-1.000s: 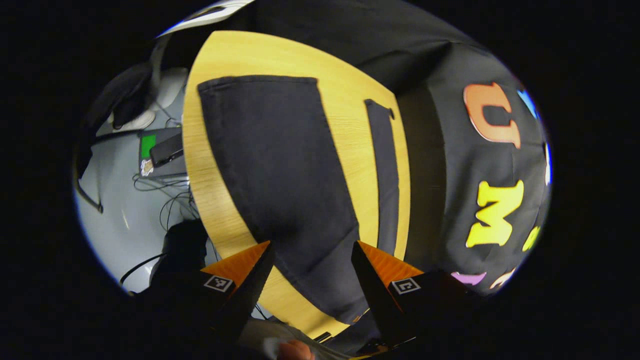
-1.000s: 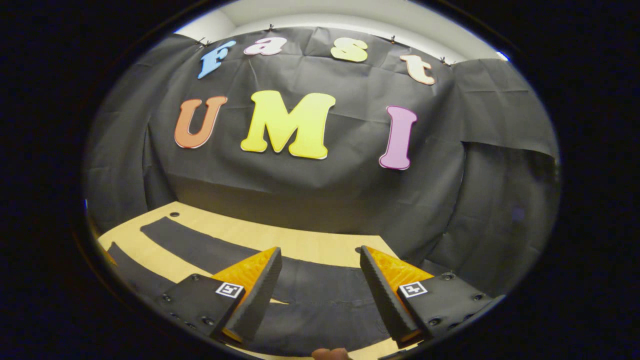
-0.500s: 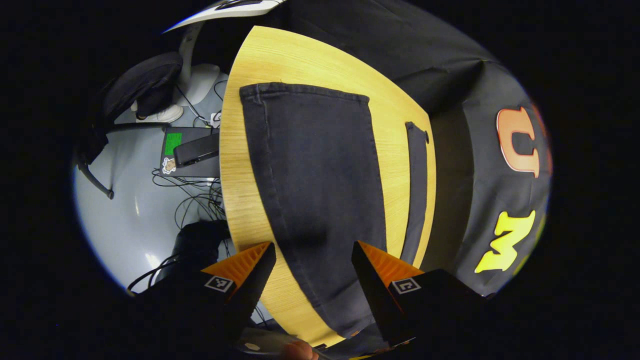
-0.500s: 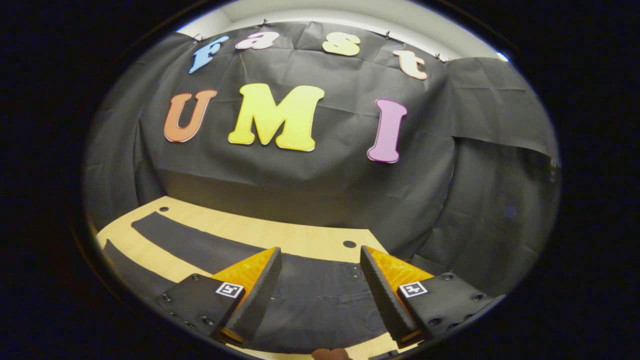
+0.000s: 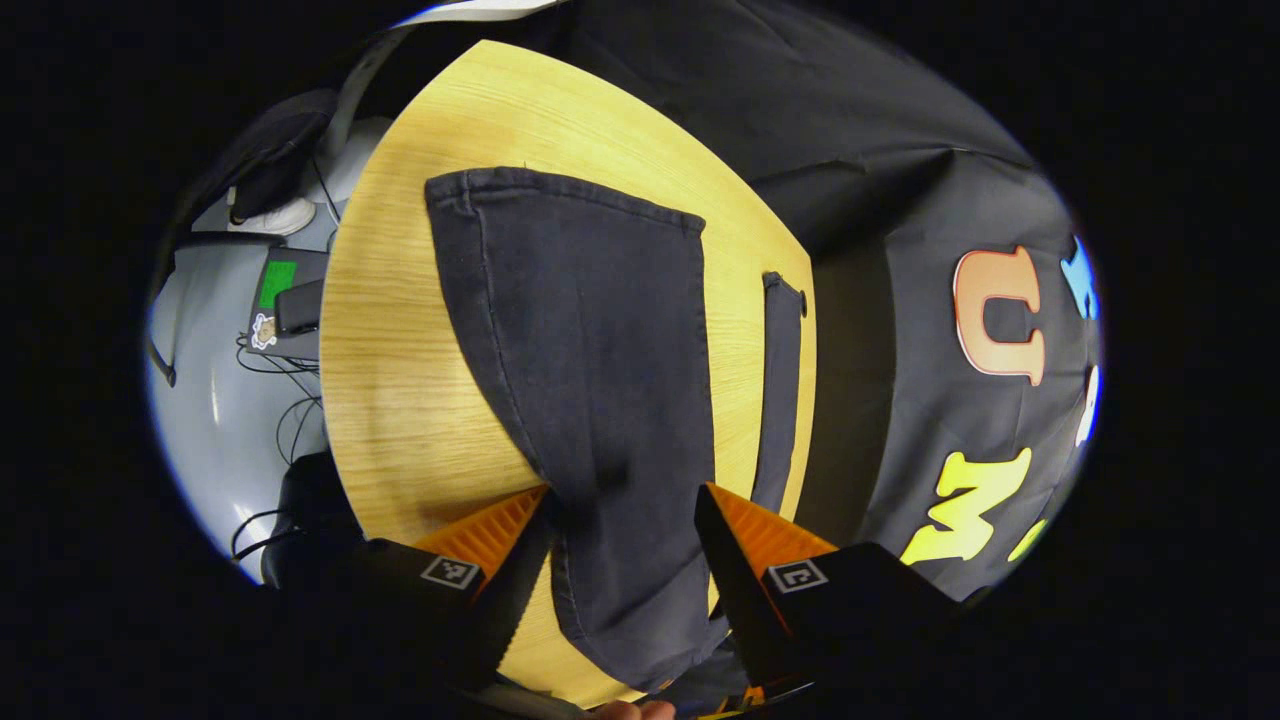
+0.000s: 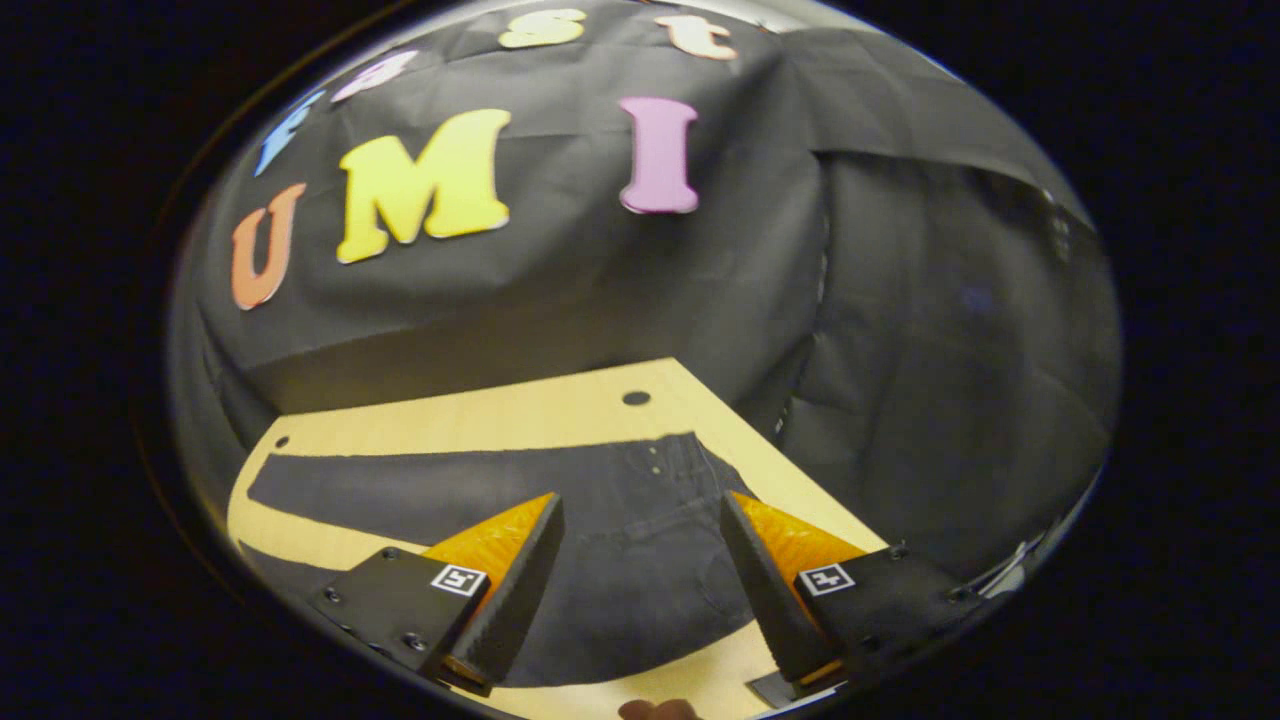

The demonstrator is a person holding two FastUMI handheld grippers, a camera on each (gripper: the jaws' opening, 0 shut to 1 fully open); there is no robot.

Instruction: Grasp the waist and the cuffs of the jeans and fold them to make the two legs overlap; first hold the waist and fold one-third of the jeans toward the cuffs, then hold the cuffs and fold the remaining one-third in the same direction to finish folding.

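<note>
Both my grippers gape, nothing held. Left gripper point(image 5: 620, 545) straddles a jeans point(image 5: 590, 370) leg, cuff at the far end; right gripper point(image 6: 640, 560) hovers over the waist. Left gripper view adds floor cables point(image 5: 275, 400) beside the table point(image 5: 400, 400).

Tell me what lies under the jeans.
The jeans lie flat on the wooden table, whose top shows around them. Whatever is beneath the fabric itself is covered.

Left gripper view: high, looking along jeans point(image 5: 590, 370). Right gripper view: low, facing wall; shares jeans.
</note>
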